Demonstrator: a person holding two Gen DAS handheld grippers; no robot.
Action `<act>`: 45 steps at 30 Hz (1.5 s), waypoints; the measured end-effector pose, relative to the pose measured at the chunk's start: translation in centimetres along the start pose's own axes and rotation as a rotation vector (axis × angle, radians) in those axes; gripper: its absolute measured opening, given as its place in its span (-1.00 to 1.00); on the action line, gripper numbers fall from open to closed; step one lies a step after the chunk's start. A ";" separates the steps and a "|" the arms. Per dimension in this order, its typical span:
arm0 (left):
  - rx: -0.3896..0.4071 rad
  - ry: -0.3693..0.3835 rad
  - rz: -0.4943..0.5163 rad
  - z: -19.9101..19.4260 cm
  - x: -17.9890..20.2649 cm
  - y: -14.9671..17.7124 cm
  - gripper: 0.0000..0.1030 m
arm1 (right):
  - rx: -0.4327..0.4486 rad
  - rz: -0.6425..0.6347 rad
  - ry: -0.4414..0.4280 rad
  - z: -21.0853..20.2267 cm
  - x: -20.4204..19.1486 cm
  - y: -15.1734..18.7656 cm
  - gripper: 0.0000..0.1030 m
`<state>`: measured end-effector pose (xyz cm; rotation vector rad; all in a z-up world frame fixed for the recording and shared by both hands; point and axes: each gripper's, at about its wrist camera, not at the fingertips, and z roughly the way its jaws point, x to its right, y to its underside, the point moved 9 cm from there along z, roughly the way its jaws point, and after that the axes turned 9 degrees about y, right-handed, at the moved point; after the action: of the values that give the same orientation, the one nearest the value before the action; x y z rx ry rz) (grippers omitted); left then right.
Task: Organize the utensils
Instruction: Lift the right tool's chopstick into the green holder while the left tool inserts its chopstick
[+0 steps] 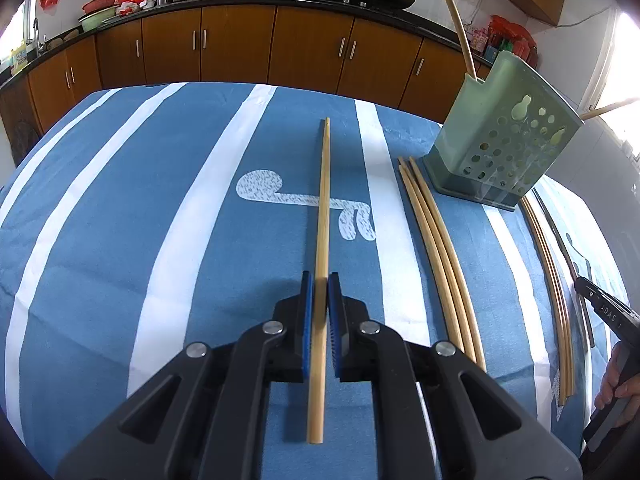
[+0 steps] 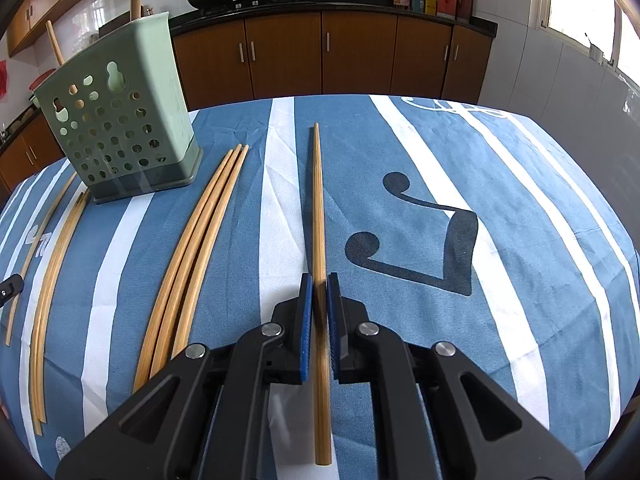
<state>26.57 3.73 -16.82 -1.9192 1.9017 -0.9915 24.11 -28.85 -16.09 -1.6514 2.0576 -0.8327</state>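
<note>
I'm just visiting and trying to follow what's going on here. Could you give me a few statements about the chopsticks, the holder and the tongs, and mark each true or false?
1. Each of the tongs is closed on one chopstick. True: the left tongs grip a chopstick, and the right tongs grip another chopstick.
2. The green holder lies on its side. False: it stands upright on the striped cloth.
3. The holder is empty. False: chopsticks already stick out of its top.
4. Three loose chopsticks lie together on the cloth near the holder. True.
</note>
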 end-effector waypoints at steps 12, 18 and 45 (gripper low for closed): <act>-0.020 -0.059 0.085 -1.0 0.3 1.3 -0.82 | 0.006 -0.045 -0.007 -0.9 -0.1 1.2 -0.84; -0.034 -0.055 0.091 -1.8 0.5 1.5 -0.84 | 0.036 -0.028 -0.013 -2.2 0.5 0.9 -0.85; 0.327 0.019 0.095 -14.9 3.4 -8.1 -0.85 | 0.360 0.089 -0.085 -13.8 3.7 -7.4 -0.85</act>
<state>23.29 5.38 0.10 -1.6251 1.6967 -1.2087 20.17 -30.45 -0.57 -1.3660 1.7835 -1.0150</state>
